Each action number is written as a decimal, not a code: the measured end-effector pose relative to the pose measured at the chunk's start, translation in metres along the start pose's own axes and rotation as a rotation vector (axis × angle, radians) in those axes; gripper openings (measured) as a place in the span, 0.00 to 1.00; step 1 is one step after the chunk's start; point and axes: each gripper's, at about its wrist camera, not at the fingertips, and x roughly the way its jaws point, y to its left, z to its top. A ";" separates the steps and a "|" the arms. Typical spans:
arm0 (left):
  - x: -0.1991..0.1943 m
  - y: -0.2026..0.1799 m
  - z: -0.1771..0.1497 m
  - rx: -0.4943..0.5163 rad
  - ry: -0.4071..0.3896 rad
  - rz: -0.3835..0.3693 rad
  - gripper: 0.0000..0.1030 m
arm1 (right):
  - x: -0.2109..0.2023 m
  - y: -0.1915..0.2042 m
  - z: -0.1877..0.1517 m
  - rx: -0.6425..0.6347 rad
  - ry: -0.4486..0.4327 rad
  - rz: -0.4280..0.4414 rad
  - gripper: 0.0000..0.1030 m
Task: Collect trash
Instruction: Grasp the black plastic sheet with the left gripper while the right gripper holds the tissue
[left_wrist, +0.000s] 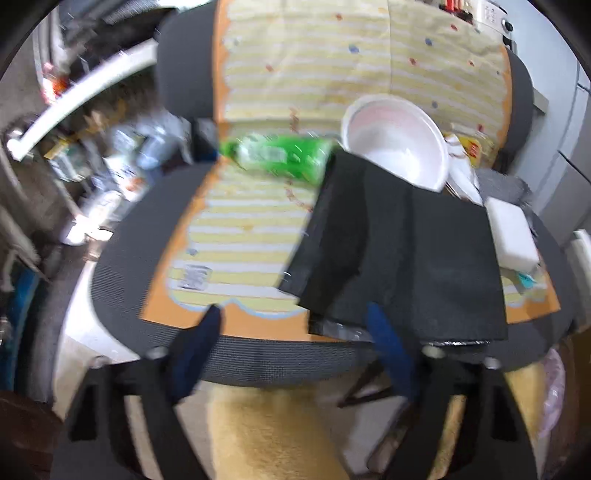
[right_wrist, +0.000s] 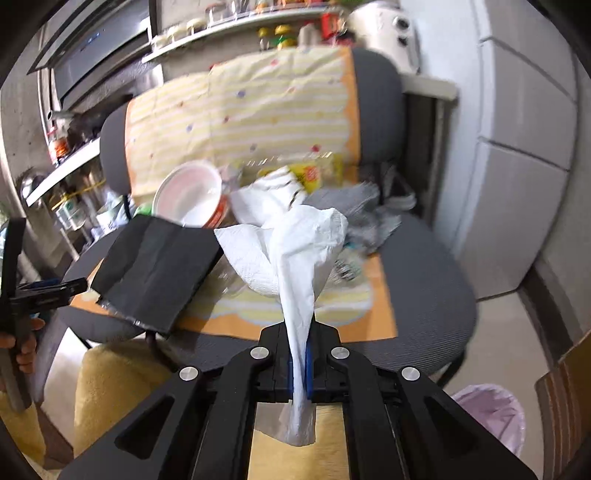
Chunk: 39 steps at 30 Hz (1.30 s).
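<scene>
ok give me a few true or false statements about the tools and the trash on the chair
1. The right tool is shut on a white tissue. True.
2. The left tool holds the black sheet. False: its fingers are open, with nothing between them.
3. The green bottle stands upright. False: it lies on its side on the towel.
4. The white bowl is partly hidden behind the black sheet. True.
5. A bin with a pink liner sits on the floor to the right of the chair. True.
</scene>
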 end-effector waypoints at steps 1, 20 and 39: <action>0.005 0.001 0.001 -0.001 0.012 -0.044 0.66 | 0.003 0.003 0.000 -0.004 0.006 0.005 0.04; 0.104 0.007 0.044 -0.026 0.048 -0.464 0.71 | 0.029 0.035 0.008 -0.075 0.063 -0.018 0.06; 0.016 -0.031 0.014 0.071 -0.106 -0.356 0.03 | -0.005 0.016 0.002 -0.027 -0.004 0.001 0.08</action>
